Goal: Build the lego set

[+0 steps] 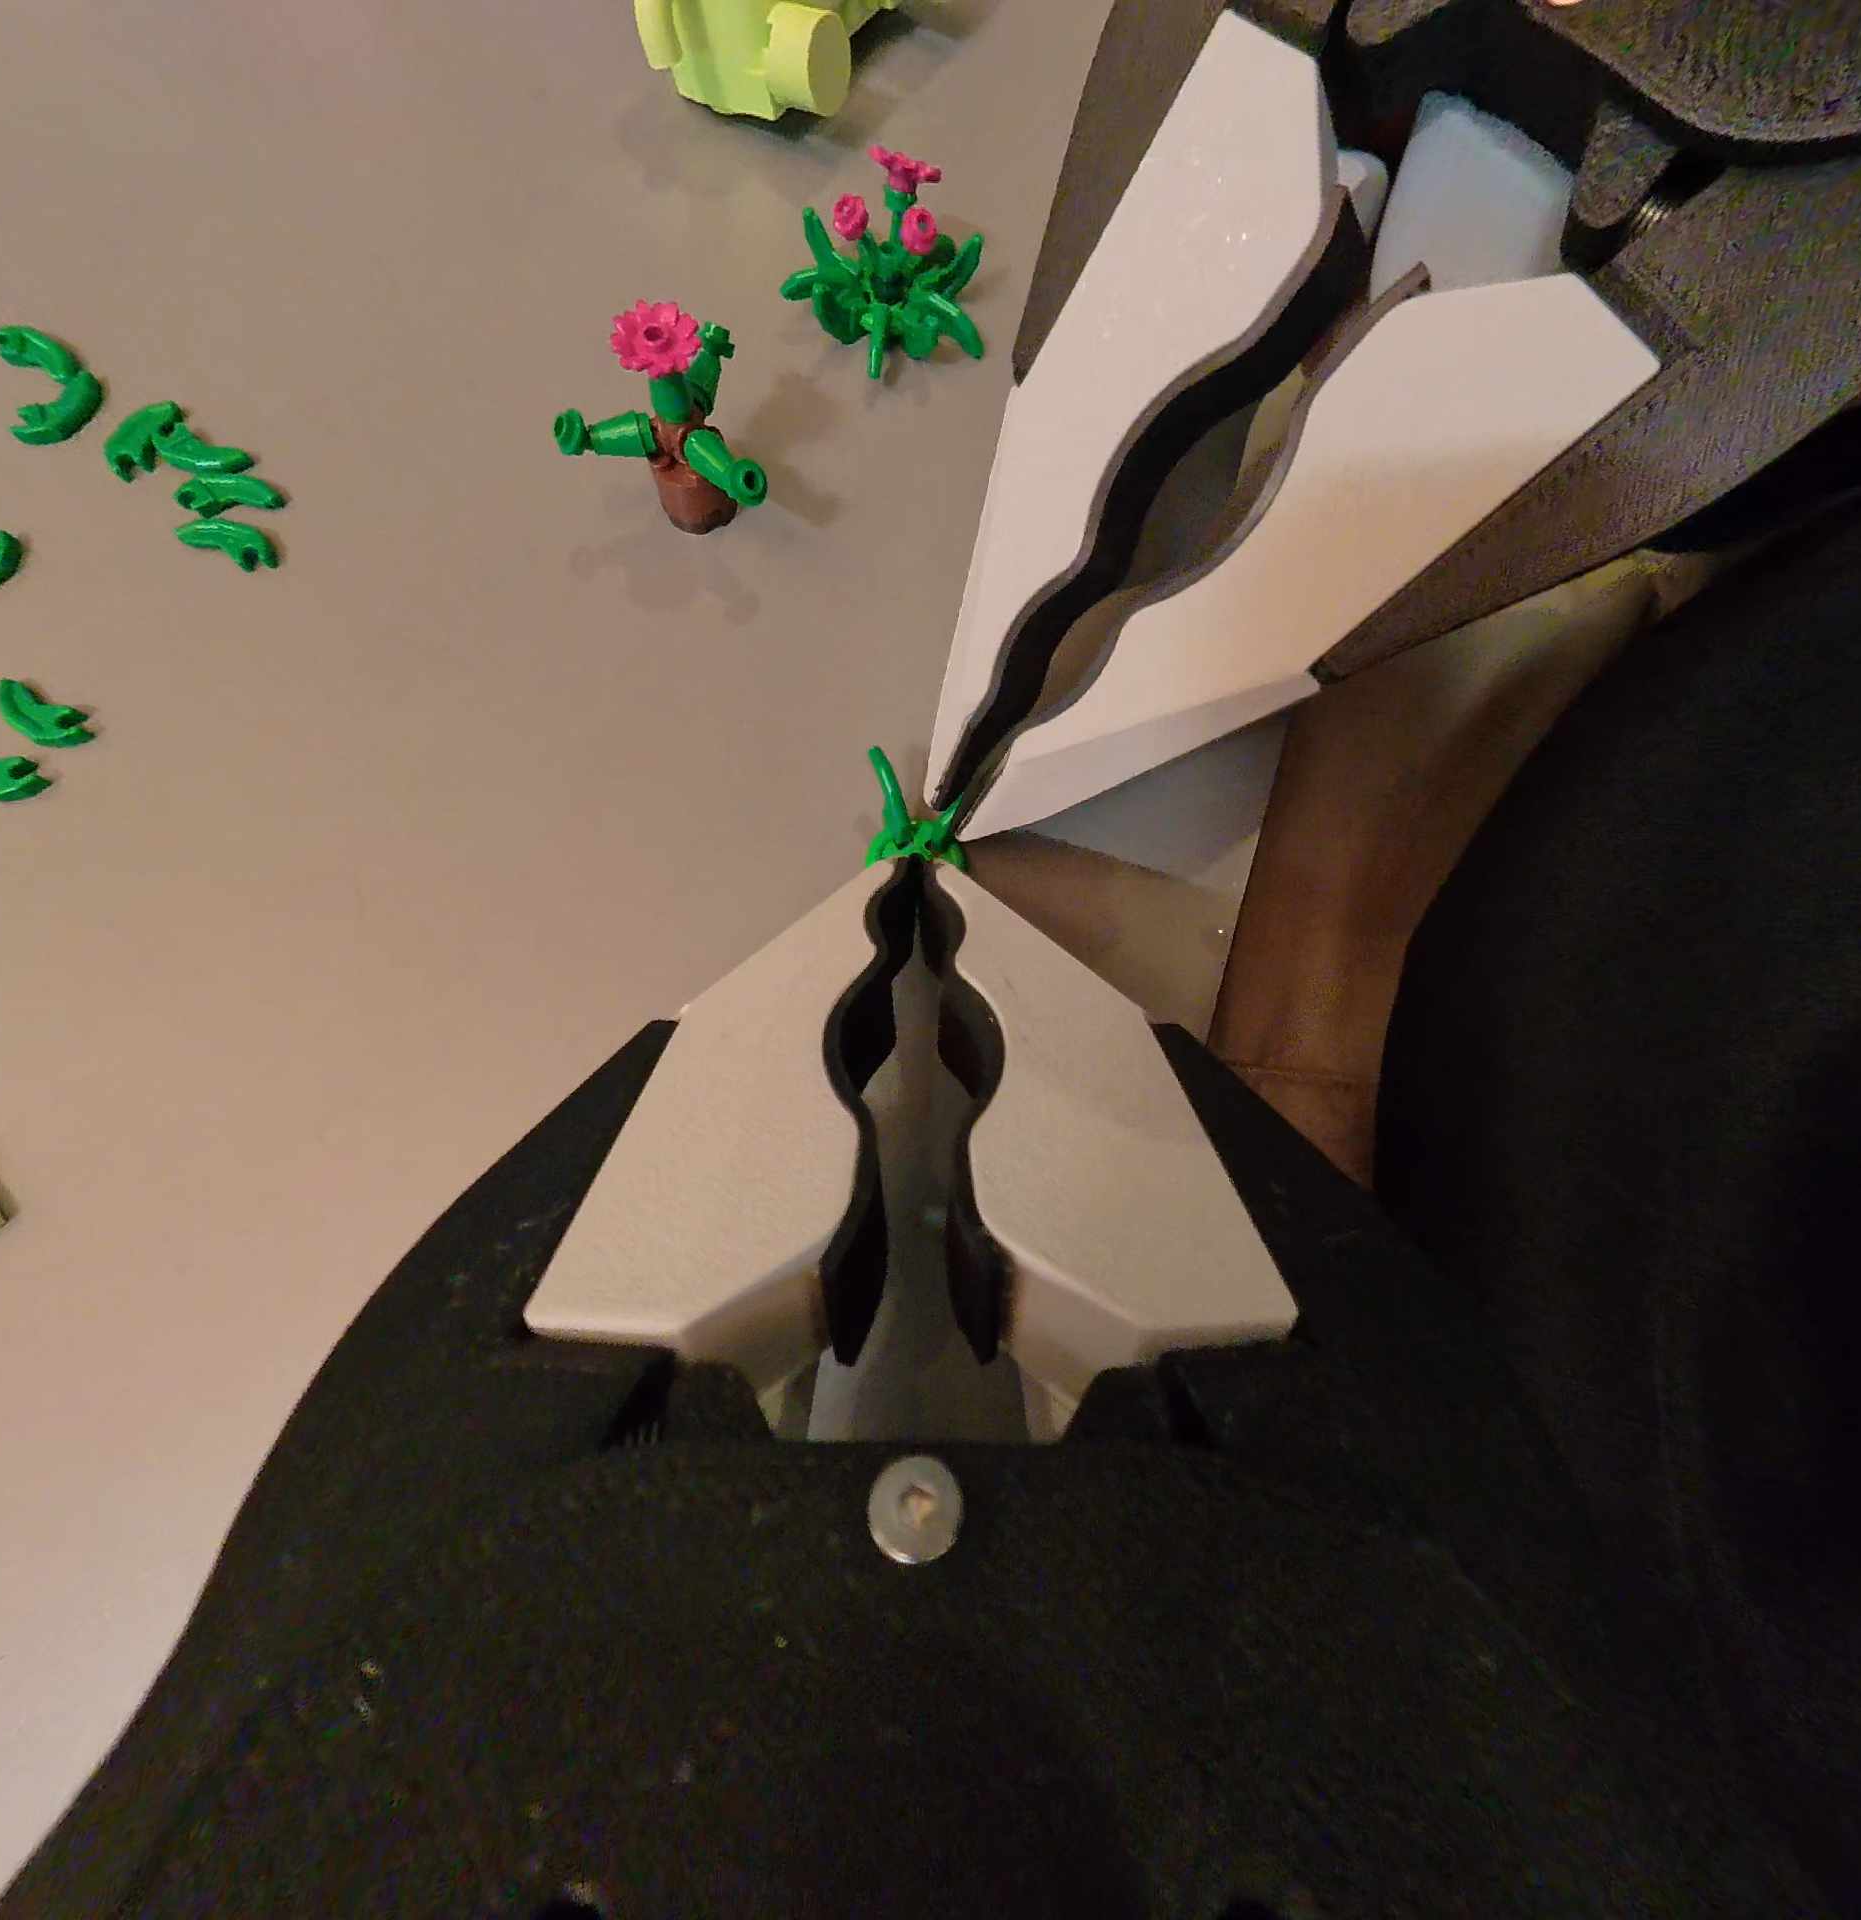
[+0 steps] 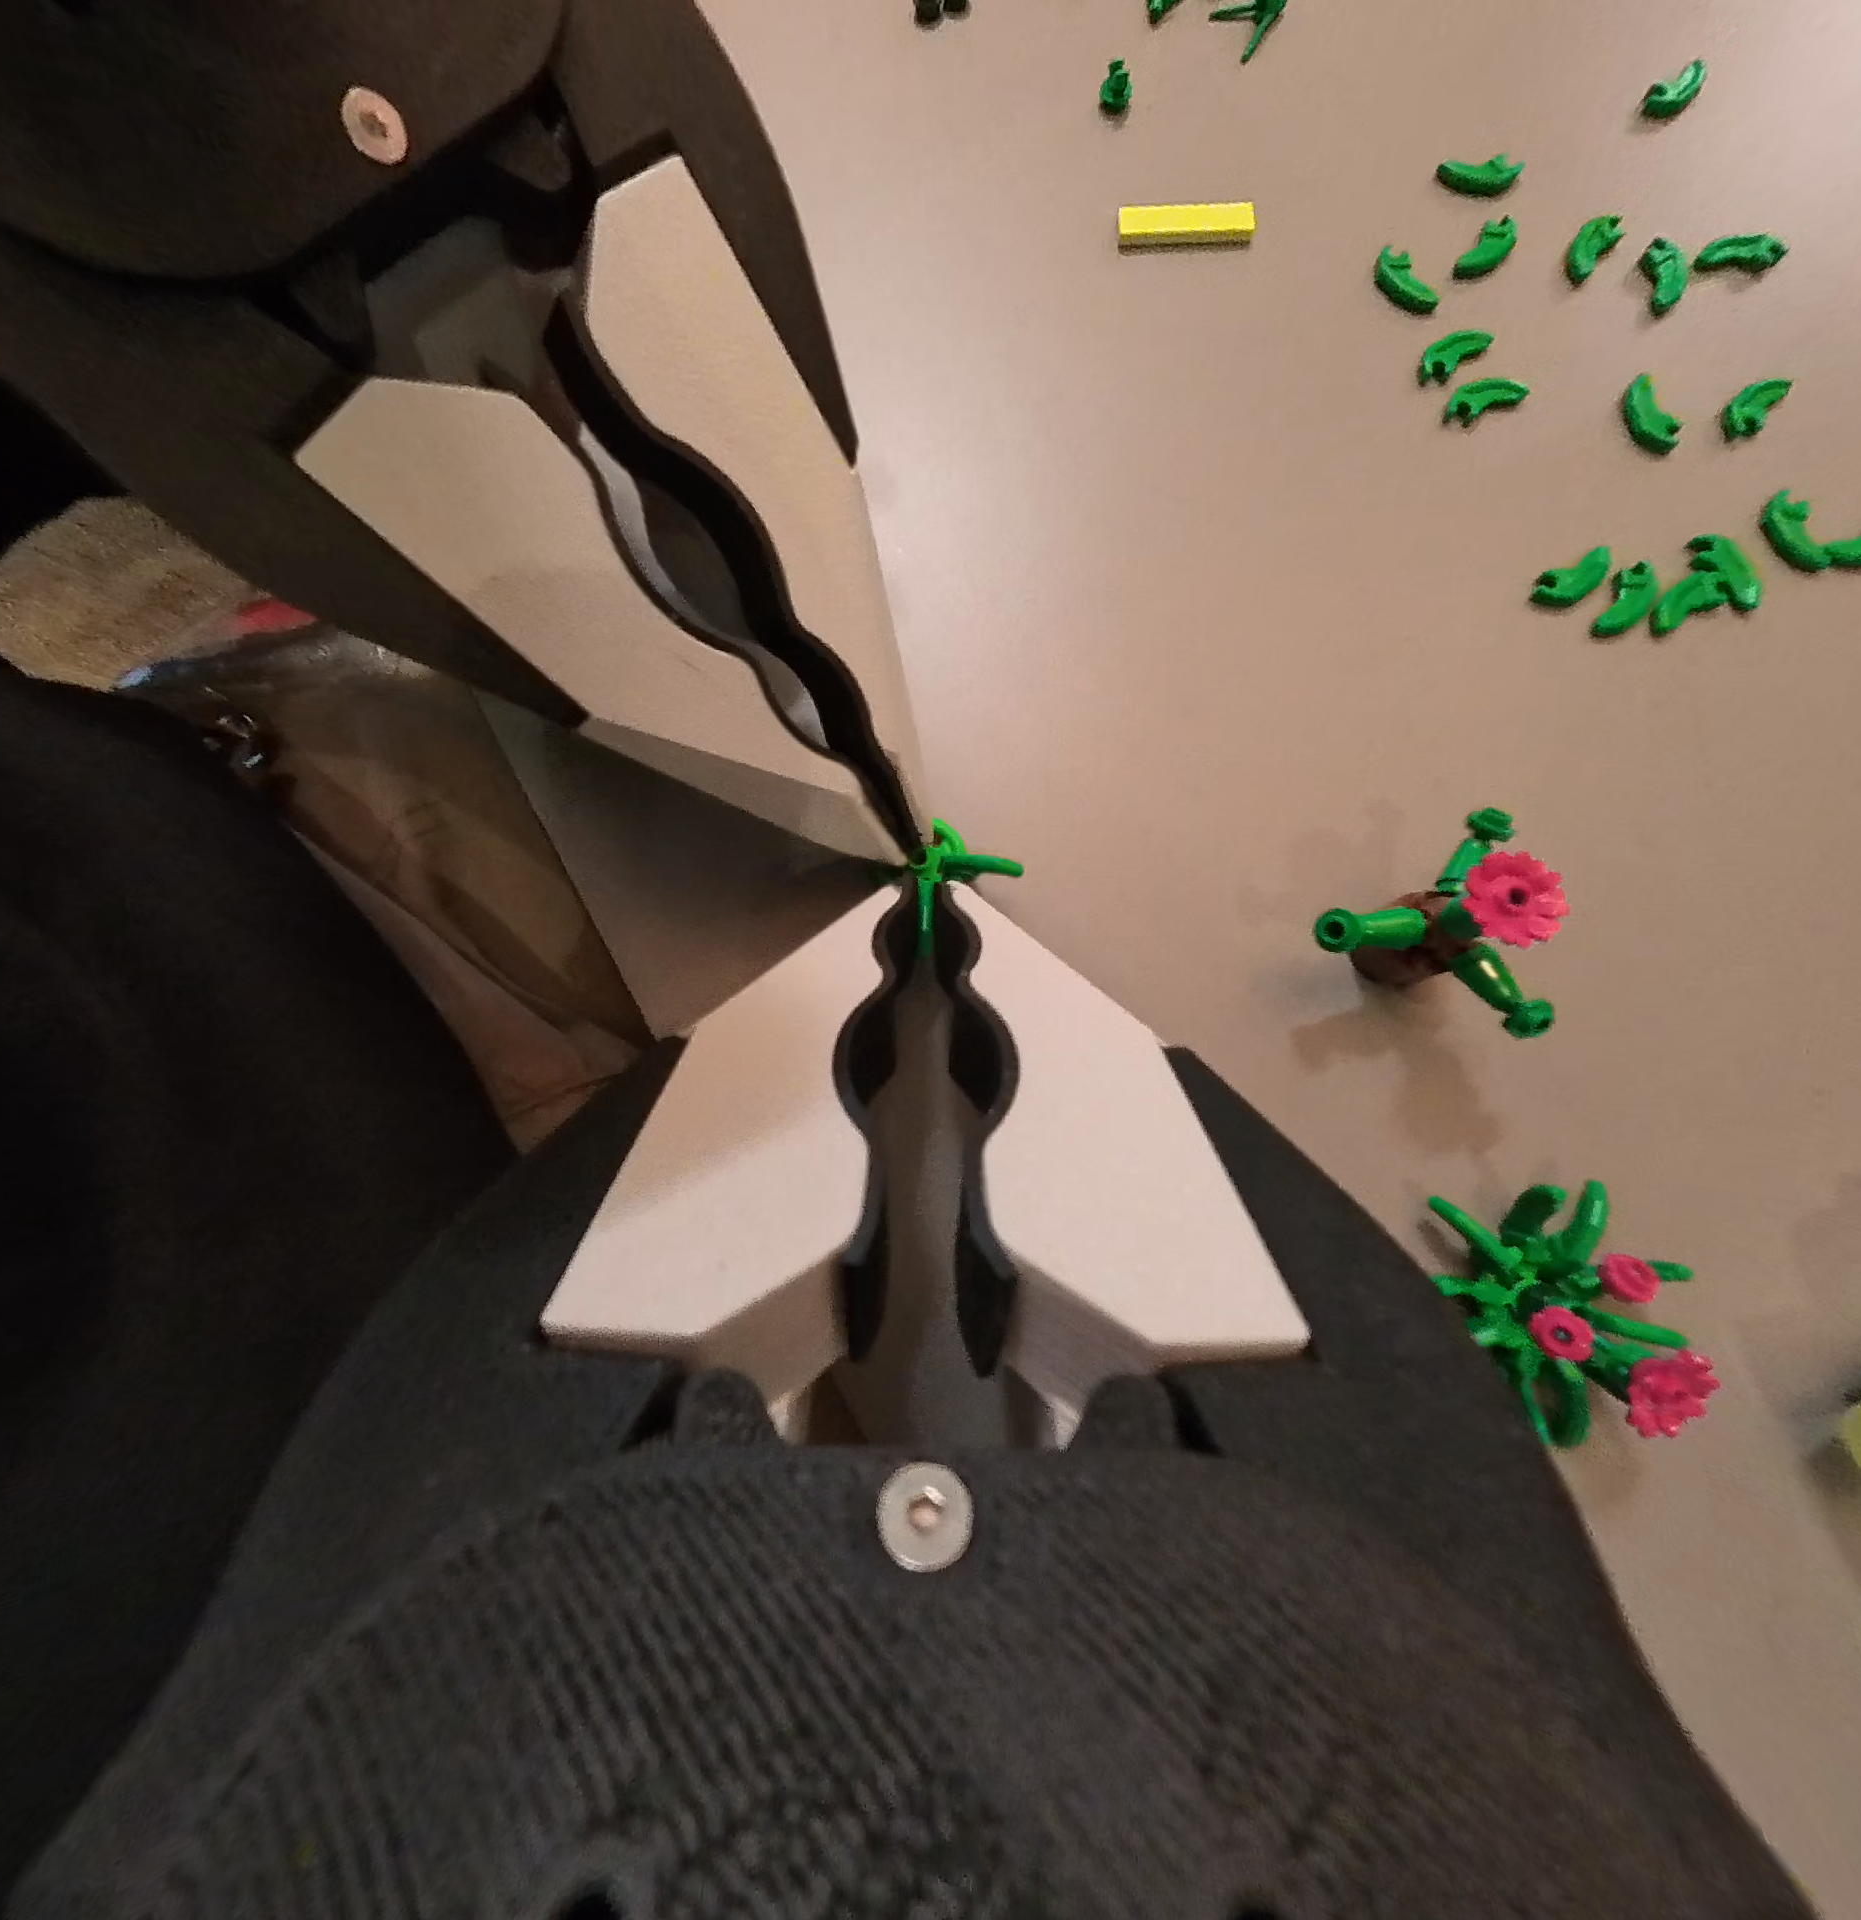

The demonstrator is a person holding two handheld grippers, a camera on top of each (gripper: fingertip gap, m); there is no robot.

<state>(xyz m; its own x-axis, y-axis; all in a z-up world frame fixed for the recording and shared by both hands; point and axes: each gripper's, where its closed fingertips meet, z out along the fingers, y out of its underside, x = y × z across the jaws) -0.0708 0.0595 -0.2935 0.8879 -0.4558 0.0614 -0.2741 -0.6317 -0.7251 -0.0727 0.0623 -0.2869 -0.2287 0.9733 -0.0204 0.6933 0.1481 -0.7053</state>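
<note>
While both grippers met tip to tip above the grey surface (image 1: 386, 935), the left gripper (image 1: 918, 881) and right gripper (image 2: 924, 902) each had fingers pinched narrow on 1 small green stem piece (image 1: 902, 826) between them, near 2 finished flower plants (image 1: 884, 270).

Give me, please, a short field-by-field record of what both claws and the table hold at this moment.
left claw: shut on green stem piece
right claw: shut on the same piece, tips meeting
built on table: brown-based flower; leafy cluster with three pink blooms
loose parts: green leaf pieces; yellow bar
lime-green build: far edge, partly cropped
</note>
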